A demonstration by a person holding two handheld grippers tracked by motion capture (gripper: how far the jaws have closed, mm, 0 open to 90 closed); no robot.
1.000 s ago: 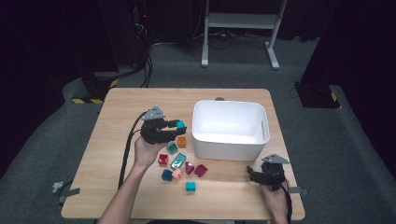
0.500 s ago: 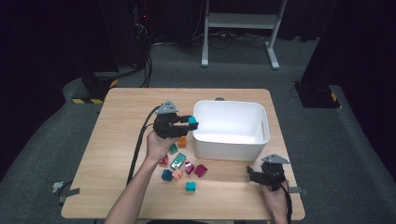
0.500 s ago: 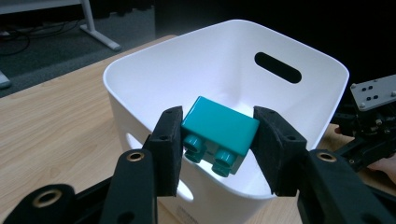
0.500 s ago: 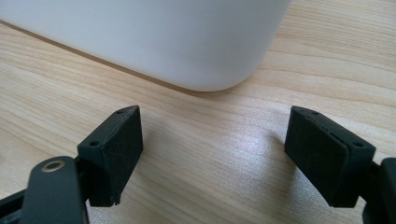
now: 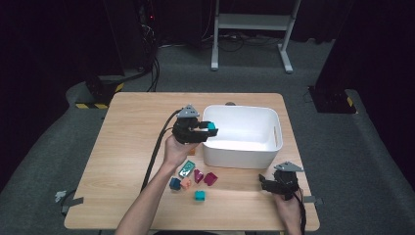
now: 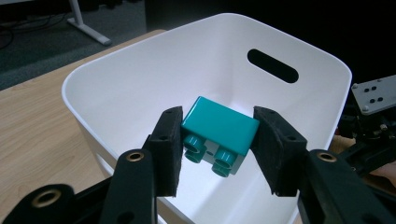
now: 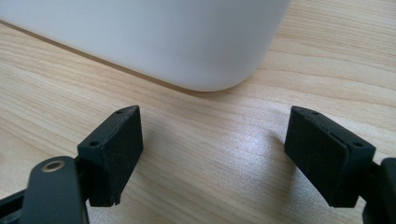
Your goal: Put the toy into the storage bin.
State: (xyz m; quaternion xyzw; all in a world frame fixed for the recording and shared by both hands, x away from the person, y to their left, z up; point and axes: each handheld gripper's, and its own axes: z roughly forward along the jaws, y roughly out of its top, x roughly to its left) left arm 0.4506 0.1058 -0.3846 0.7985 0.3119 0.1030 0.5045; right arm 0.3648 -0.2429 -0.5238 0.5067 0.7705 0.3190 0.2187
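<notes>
The left gripper pinches a small teal hard-plastic brick by its smooth flat sides over the white plastic bin; light, rigid, slippery. Right gripper fingers gape empty.

Between the left gripper's matt black, foam-like pads sits a teal block of smooth, glossy plastic. Just beyond it, the white bin looks like smooth plastic with a soft sheen. Under the right gripper, the table shows pale wood grain with a faint satin gloss.
</notes>
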